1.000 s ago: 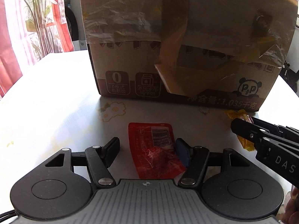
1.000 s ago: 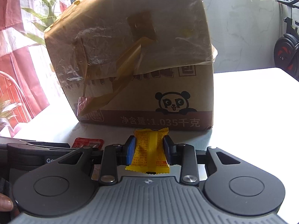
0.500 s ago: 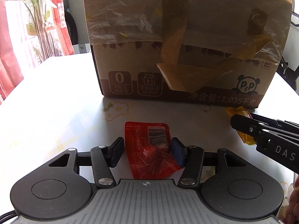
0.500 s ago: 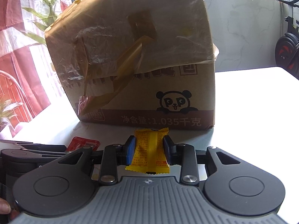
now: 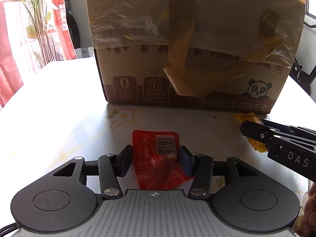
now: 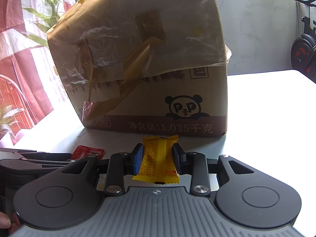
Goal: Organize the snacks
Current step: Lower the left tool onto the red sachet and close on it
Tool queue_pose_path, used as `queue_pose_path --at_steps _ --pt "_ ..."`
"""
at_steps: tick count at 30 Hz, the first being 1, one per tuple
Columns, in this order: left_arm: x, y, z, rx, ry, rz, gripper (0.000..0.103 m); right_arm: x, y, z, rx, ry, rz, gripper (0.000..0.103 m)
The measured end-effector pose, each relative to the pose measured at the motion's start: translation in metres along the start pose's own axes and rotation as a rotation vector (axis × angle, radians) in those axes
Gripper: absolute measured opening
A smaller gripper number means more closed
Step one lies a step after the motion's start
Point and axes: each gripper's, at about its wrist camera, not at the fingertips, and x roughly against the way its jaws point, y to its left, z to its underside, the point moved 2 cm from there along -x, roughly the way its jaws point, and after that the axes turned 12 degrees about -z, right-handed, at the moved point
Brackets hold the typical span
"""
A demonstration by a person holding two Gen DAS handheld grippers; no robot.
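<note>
A red snack packet (image 5: 158, 164) lies flat on the white table (image 5: 59, 108), barcode side up. My left gripper (image 5: 155, 151) straddles it; the jaws are closing and both pads touch the packet's side edges. In the right wrist view a yellow snack packet (image 6: 158, 162) sits between the blue pads of my right gripper (image 6: 158, 148), which is shut on it, low over the table. That gripper (image 5: 249, 127) also shows at the right of the left wrist view, with the yellow packet (image 5: 246, 117) sticking out past its tips. The red packet (image 6: 86, 151) peeks out at the lower left.
A large taped cardboard box (image 5: 138, 59) with a panda print stands just behind both packets and fills the upper part of both views (image 6: 138, 59). Red curtains (image 5: 7, 75) and a plant (image 5: 37, 19) are at the left. An exercise machine (image 6: 304, 55) stands beyond the table's right edge.
The left gripper's jaws have narrowed onto the red packet's edges. The right gripper and the yellow packet have stayed as they were.
</note>
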Motion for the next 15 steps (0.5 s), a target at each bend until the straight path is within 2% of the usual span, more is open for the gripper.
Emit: queue_pose_path --at_steps 4,6,7,10,13,14,15 --pt "0.003 0.003 -0.001 0.014 -0.010 0.021 0.049 0.000 0.000 0.000 0.000 -0.001 0.000 0.034" --pt "0.008 0.006 -0.003 0.018 -0.030 0.040 0.013 0.000 0.000 0.000 0.000 -0.004 0.001 0.034" --pt "0.011 0.008 -0.005 0.015 -0.029 0.055 0.004 0.000 0.000 0.000 0.001 -0.004 0.001 0.034" --pt "0.014 0.010 -0.004 0.010 -0.030 0.070 0.004 0.000 0.000 0.000 0.007 0.000 0.007 0.034" --pt "0.012 0.015 0.000 0.032 0.005 0.083 0.006 -0.002 0.002 0.000 0.020 0.007 0.011 0.034" --pt "0.012 0.017 0.002 0.053 0.011 0.102 0.008 -0.002 0.002 0.000 0.025 0.007 0.012 0.034" --pt "0.013 0.019 0.003 0.065 0.014 0.125 0.015 -0.002 0.002 0.001 0.027 0.004 0.012 0.034"
